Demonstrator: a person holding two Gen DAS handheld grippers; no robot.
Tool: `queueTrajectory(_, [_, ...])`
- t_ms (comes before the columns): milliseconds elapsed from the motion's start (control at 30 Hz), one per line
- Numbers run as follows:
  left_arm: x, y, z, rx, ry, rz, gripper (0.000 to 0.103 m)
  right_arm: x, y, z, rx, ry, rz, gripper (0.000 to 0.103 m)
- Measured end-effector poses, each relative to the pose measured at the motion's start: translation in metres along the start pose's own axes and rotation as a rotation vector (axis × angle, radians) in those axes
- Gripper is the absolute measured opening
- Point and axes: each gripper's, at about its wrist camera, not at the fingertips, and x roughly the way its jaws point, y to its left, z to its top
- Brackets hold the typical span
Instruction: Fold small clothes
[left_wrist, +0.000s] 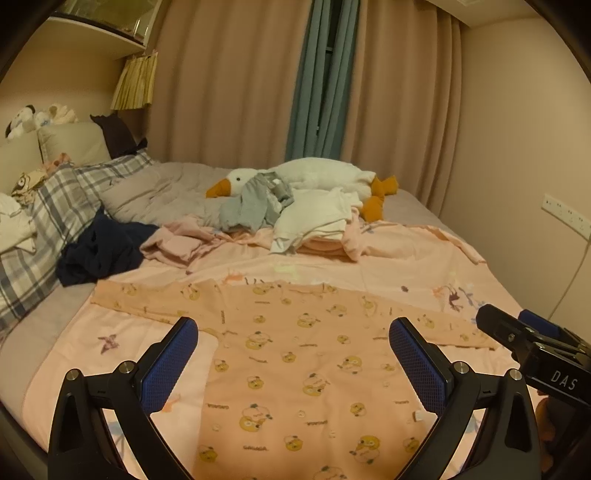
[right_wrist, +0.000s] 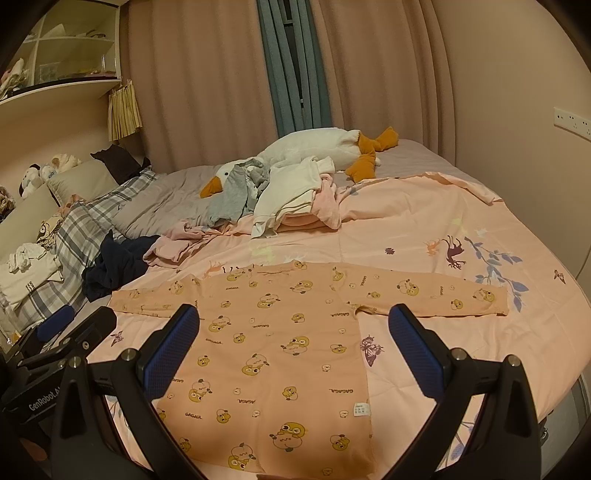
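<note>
A small peach long-sleeved shirt with yellow duck prints (left_wrist: 295, 354) lies flat on the pink bedsheet, both sleeves spread out; it also shows in the right wrist view (right_wrist: 280, 343). My left gripper (left_wrist: 293, 332) is open and empty, hovering over the shirt's body. My right gripper (right_wrist: 293, 325) is open and empty above the shirt's right side. The right gripper shows at the right edge of the left wrist view (left_wrist: 517, 332); the left gripper shows at the left of the right wrist view (right_wrist: 74, 325).
A pile of unfolded clothes (left_wrist: 314, 218) lies farther back, white, grey and pink, beside a plush goose (left_wrist: 317, 173). A dark navy garment (left_wrist: 99, 251) lies at the left by plaid pillows (left_wrist: 55, 206). The bed's right edge (right_wrist: 569, 373) is close.
</note>
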Motion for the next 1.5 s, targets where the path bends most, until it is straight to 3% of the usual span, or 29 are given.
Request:
queueTrajectory(933, [0.0007,0.0067,0.0024,-0.013,-0.013,0.034,0.103,0.0044,0.0007,0.0024,-0.001,0.078,-0.009,0.103])
queueTrajectory(1367, [0.0013,0.0068,0.0009,0.004,-0.018,0.052,0.103,0.0043,0.0024,0.0027,-0.077,0.018,-0.039,0.103])
queueTrajectory(1500, [0.001,0.0069,0.0002,0.009,-0.015,0.051,0.103,0.0049,0.0016,0.0015,-0.041,0.009,-0.02,0.103])
